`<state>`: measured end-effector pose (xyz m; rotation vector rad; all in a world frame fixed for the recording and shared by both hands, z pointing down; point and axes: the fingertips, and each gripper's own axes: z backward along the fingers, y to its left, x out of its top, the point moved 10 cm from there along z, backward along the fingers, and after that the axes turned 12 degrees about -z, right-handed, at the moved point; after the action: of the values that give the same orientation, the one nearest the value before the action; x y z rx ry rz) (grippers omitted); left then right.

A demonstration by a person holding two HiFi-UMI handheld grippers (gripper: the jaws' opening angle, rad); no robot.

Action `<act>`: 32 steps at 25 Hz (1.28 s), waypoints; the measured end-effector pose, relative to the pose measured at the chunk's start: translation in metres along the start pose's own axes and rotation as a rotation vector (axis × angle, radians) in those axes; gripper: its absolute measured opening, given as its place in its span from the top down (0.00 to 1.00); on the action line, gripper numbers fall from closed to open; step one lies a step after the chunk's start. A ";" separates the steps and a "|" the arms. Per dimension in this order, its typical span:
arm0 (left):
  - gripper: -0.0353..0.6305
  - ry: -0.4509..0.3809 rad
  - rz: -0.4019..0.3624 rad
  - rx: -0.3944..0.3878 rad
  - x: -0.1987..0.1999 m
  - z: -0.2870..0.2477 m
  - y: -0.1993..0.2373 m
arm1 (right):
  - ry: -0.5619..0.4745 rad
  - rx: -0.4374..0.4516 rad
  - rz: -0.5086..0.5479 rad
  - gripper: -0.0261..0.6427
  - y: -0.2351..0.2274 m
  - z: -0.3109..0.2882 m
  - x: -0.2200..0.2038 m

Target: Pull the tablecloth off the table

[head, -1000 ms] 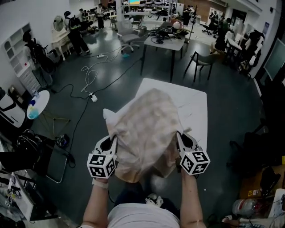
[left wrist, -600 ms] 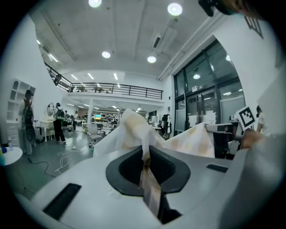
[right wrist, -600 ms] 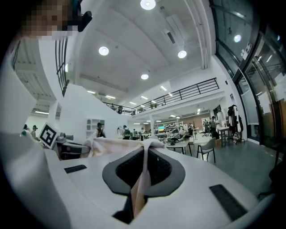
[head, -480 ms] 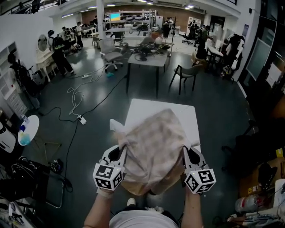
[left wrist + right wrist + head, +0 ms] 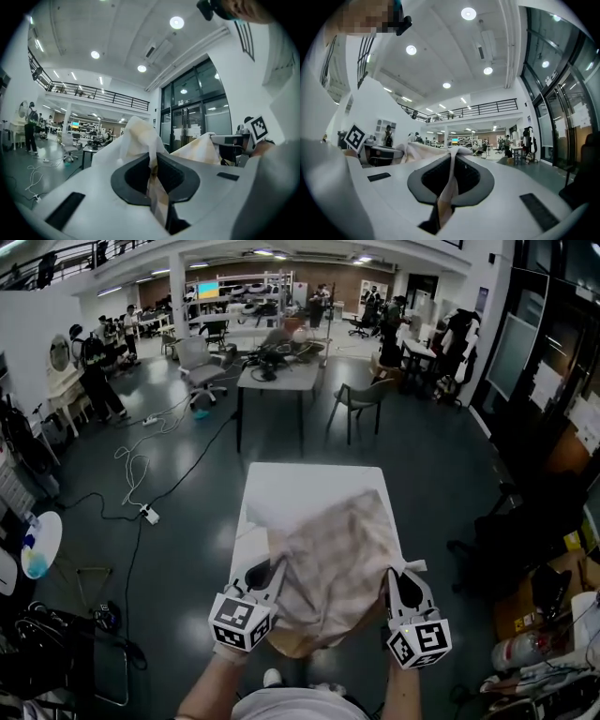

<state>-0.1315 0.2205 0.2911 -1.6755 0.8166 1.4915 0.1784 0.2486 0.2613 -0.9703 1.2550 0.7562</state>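
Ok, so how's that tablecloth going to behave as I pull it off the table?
Probably floppy: the tablecloth sags in folds between the left tongs and right tongs. Likely light, since thin pinched edges carry it. It may drag, as its far part lies bunched on the table.

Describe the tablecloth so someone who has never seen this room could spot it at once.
Find the white table nearest the person, on the dark floor. The tablecloth is bunched over its near end, held up between the left tool and right tool. It is beige and faintly checked, while the tabletop is plain white.
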 end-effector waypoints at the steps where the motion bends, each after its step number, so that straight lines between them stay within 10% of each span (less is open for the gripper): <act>1: 0.90 0.001 0.002 -0.010 0.000 -0.004 -0.002 | -0.004 -0.016 0.000 0.92 -0.003 0.004 0.001; 16: 0.90 -0.003 -0.001 -0.192 0.010 -0.065 -0.051 | -0.068 -0.255 -0.008 0.92 -0.050 0.075 0.015; 32: 0.90 0.005 -0.008 -0.207 0.016 -0.080 -0.060 | -0.076 -0.334 -0.008 0.92 -0.069 0.085 0.022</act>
<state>-0.0367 0.1843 0.2859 -1.8307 0.6756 1.6121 0.2790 0.2957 0.2546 -1.2026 1.0769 1.0079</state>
